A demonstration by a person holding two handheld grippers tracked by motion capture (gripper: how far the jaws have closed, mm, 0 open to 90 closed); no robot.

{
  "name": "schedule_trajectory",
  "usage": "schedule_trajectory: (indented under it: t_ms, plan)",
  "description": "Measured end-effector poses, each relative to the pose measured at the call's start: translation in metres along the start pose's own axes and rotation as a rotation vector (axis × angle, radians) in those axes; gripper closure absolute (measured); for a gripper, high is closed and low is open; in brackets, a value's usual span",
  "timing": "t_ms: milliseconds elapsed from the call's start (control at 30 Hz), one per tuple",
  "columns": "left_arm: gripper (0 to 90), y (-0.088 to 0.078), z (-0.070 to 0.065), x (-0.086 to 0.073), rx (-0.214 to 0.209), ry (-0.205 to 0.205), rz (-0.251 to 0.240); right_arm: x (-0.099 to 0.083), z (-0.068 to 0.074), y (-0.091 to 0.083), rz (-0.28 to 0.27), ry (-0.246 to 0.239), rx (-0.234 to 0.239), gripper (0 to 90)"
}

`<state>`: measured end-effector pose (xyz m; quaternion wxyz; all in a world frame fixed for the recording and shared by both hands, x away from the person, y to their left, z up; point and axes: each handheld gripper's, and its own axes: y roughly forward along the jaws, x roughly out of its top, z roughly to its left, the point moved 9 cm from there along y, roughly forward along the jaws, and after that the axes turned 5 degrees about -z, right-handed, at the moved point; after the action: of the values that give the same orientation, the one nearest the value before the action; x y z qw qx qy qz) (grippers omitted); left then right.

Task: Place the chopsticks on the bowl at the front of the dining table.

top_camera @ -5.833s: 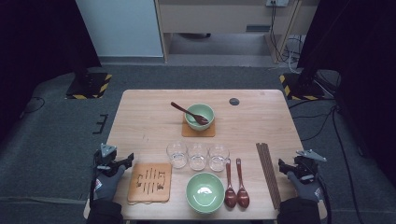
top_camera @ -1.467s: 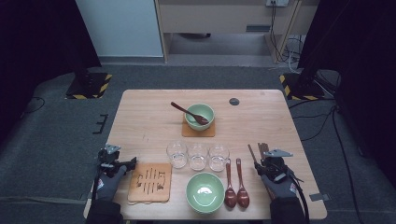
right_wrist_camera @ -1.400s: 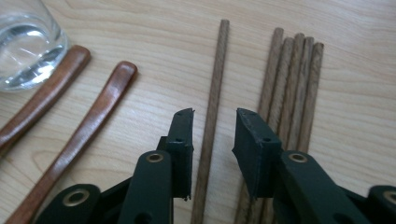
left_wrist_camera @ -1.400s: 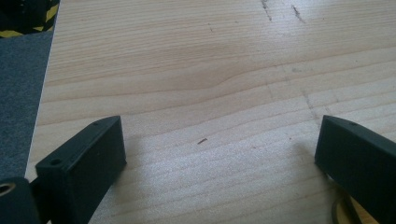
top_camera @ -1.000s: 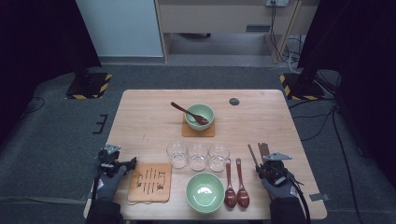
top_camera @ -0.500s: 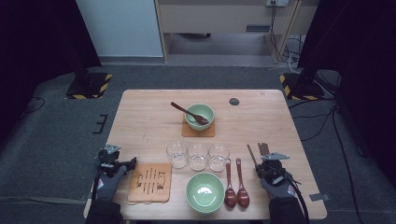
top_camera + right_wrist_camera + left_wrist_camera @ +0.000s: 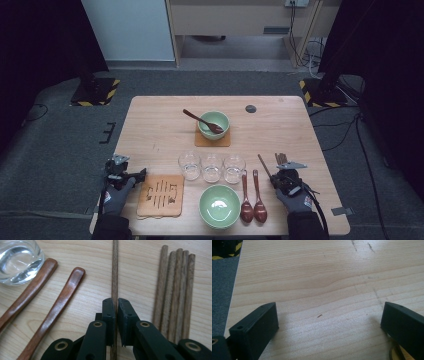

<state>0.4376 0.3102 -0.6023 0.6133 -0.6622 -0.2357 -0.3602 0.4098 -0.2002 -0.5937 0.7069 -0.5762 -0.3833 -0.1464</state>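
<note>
My right gripper point(image 7: 116, 301) is shut on a single dark wooden chopstick point(image 7: 115, 270), which runs straight out between its jaws. In the high view that chopstick point(image 7: 264, 165) lies slanted, apart from the bundle of chopsticks point(image 7: 281, 157), with the right gripper point(image 7: 276, 179) at its near end. My left gripper point(image 7: 329, 312) stands open over bare wood, nothing between its jaws. It sits at the table's front left point(image 7: 137, 176), beside a slotted wooden trivet point(image 7: 161, 195).
Two brown wooden spoons point(image 7: 252, 200) lie left of the held chopstick, next to a green bowl point(image 7: 218, 206). Three glasses point(image 7: 211, 166) stand in a row mid-table. Farther back, a green bowl point(image 7: 214, 124) with a spoon sits on a coaster. The table's left edge point(image 7: 233, 297) is close.
The right hand has come in from the table's right edge to the chopsticks, and one stick now lies slanted apart from the bundle in its jaws. The left hand has kept still.
</note>
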Motion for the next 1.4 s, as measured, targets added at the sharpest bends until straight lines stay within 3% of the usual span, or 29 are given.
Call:
schedule_trajectory:
  t_ms: [433, 533, 700, 1100, 1400]
  plan:
    - [0.0, 0.0003, -0.0001, 0.0001, 0.000, 0.000, 0.000, 0.0037, 0.0027, 0.0045, -0.016, 0.015, 0.017, 83.7]
    - [0.0, 0.0003, -0.0001, 0.0001, -0.001, 0.000, 0.000, 0.0052, 0.0031, 0.0012, -0.035, 0.009, 0.024, 79.4]
    - [0.0, 0.0003, -0.0001, 0.0001, -0.001, 0.000, 0.000, -0.0008, 0.0007, -0.0010, -0.019, 0.003, 0.016, 78.9]
    - [0.0, 0.0003, -0.0001, 0.0001, -0.001, 0.000, 0.000, -0.0007, 0.0025, 0.0003, -0.014, -0.025, -0.015, 83.9]
    - [0.0, 0.0003, -0.0001, 0.0001, -0.001, 0.000, 0.000, 0.0035, 0.0028, 0.0004, -0.033, 0.004, -0.003, 84.6]
